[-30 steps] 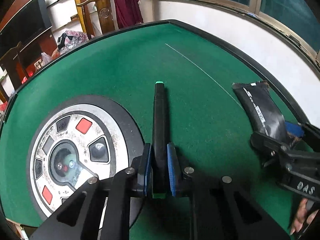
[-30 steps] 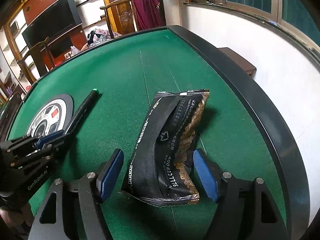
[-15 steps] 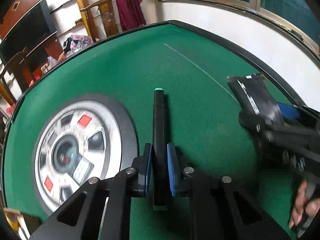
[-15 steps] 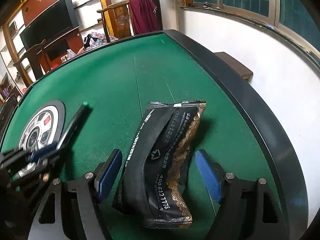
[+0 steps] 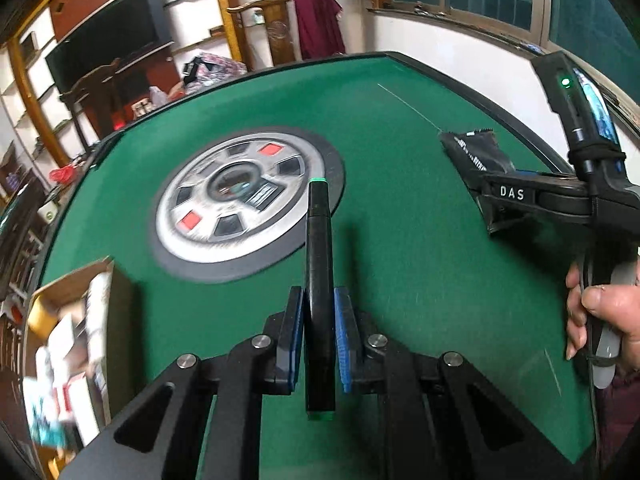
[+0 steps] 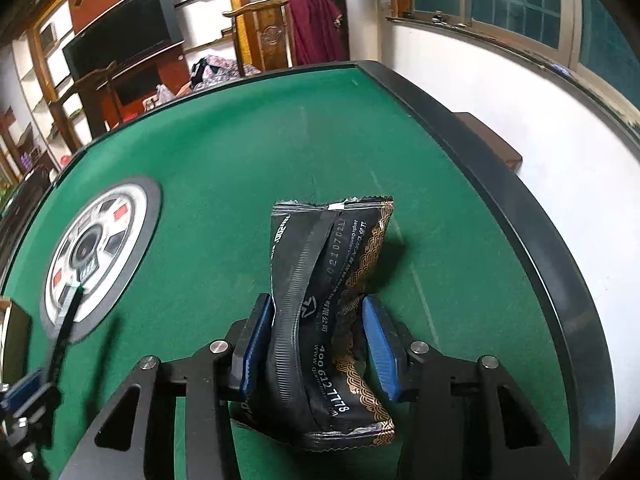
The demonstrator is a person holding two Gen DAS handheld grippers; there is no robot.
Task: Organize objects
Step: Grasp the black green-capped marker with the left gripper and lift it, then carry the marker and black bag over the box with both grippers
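My left gripper (image 5: 318, 328) is shut on a black marker with green ends (image 5: 319, 264) and holds it above the green felt table (image 5: 400, 208). The marker also shows in the right wrist view (image 6: 68, 320). My right gripper (image 6: 316, 344) is shut on a black and gold snack packet (image 6: 332, 304), squeezed at its middle and lifted off the felt. The packet also shows in the left wrist view (image 5: 476, 160), to the right of the marker.
A round silver and black control panel (image 5: 240, 204) is set into the table centre. An open cardboard box (image 5: 68, 344) with several small items stands at the left edge. The table has a black raised rim (image 6: 500, 200), with a white wall beyond it.
My right gripper has shut on the packet and lifted it. My left gripper has risen and swung left with the marker, bringing the cardboard box into view.
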